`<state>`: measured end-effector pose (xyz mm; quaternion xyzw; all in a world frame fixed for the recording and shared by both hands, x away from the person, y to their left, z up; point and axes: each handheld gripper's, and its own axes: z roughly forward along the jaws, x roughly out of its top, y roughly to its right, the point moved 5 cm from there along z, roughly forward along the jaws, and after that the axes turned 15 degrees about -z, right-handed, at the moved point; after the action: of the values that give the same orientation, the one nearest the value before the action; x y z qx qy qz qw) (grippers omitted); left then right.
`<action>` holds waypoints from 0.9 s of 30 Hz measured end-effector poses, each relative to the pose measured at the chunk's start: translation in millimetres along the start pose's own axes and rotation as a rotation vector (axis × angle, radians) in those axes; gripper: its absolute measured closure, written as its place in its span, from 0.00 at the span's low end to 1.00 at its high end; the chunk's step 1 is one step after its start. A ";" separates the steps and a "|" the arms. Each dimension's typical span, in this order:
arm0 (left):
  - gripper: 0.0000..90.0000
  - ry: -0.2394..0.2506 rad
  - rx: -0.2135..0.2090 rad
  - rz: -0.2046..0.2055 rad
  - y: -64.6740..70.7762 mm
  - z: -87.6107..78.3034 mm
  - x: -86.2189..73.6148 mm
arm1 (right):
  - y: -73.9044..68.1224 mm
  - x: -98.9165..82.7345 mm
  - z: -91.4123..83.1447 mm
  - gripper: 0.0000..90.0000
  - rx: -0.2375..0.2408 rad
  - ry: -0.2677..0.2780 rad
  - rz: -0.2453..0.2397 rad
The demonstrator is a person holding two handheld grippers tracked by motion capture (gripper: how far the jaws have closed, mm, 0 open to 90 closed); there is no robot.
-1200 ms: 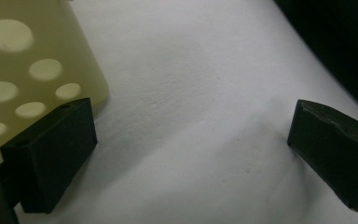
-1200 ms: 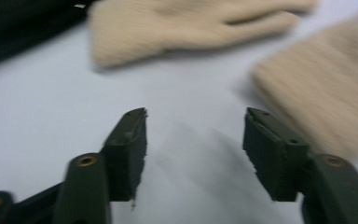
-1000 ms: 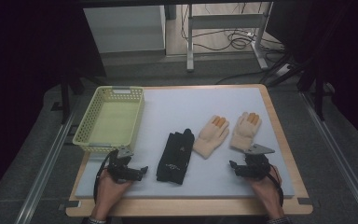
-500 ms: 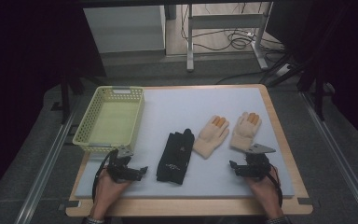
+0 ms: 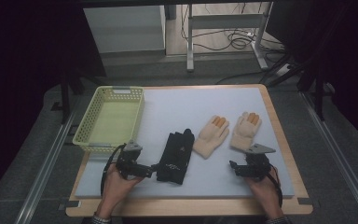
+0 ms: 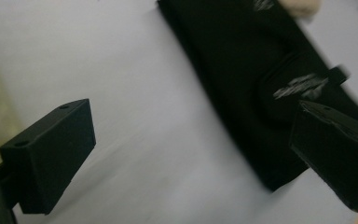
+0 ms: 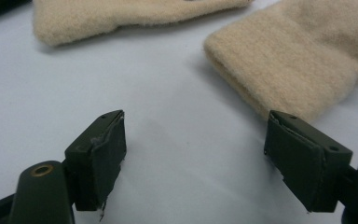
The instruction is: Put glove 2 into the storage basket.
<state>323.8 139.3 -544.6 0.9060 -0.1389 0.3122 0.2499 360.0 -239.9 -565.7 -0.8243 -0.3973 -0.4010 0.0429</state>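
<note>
**Gloves on tabletop, both grippers open and empty**

Grippers first, bottom of the high view. Left gripper [image 5: 154, 169] sits lower left of centre, jaws spread wide, holding nothing; its tip is right at the near-left edge of the black gloves [image 5: 176, 156]. In the left gripper view one jaw overlaps the near corner of the black fabric [image 6: 261, 93], the other stands over bare mat; can't tell if it's touching yet. Right gripper [image 5: 235, 168] is lower right, jaws also wide and empty, just short of the cuff of the right beige glove [image 5: 245, 130]. Right gripper view: that cuff [image 7: 298, 65] lies just beyond the right-hand jaw, apart from it.

Mid frame: black gloves look stacked flat, cuff end toward the person. Left beige glove [image 5: 211, 135] lies just beside them, right beige glove next to that, orange fingertips pointing away.

Handling, my read: knit fabric, light, soft, will flop and drape, no fragility. Pinch at the cuff edge, where the fabric is thickest; for the black stack, catch both layers or one slides off.

Far: yellow basket [image 5: 85, 135] at upper left of the tabletop [image 5: 279, 205], well apart from the gloves.
</note>
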 end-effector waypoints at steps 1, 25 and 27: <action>0.00 -0.005 0.000 0.007 5.3 1.5 2.6 | 0.0 0.0 0.0 0.23 0.000 0.000 0.000; 0.00 -0.012 0.301 0.114 66.3 77.3 15.6 | 0.1 -0.1 0.0 0.23 0.002 0.001 -0.001; 0.00 -0.026 0.301 0.097 59.7 77.7 14.8 | 0.1 -0.1 0.0 0.23 0.002 0.001 -0.001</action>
<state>349.4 46.1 -566.2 0.9294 -0.1373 0.3294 0.0941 360.0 -240.0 -565.7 -0.8238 -0.3980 -0.4013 0.0436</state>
